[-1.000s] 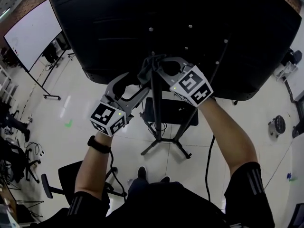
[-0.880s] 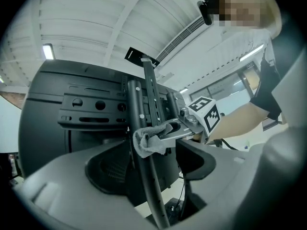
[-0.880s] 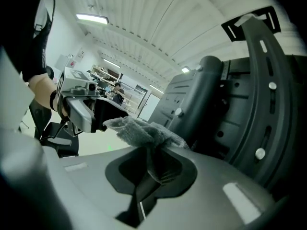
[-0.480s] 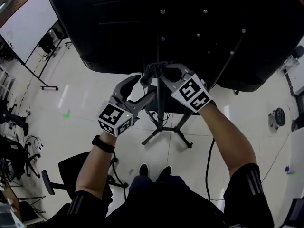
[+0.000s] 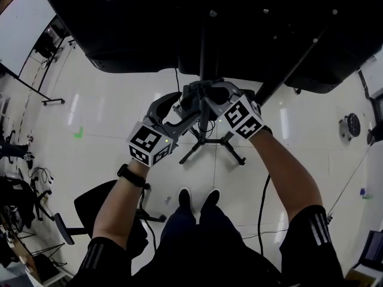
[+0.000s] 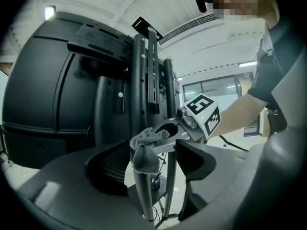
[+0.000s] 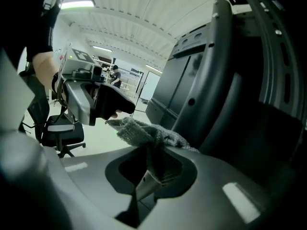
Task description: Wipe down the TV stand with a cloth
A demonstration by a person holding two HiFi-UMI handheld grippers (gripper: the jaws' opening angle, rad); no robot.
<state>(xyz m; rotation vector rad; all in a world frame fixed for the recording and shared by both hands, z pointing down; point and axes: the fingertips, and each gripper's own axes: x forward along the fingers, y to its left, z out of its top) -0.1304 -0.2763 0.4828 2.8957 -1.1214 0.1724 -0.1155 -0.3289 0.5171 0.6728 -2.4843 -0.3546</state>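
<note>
- Right tool (image 5: 203, 93): clamped on the grey cloth (image 5: 192, 94), pressing it round the upright pole (image 5: 201, 58) of the TV stand (image 5: 232, 153) so the fabric rubs the metal
- Left tool (image 6: 151, 163): jaws wide, straddling the same pole at the cloth without gripping, probably as a guide
- Against one second ago: both tools and the cloth sit lower on the pole, clear of the screen (image 5: 149, 23)

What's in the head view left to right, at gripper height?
Green floor mark → left marker cube → cloth → right marker cube → dark round object on the floor.
</note>
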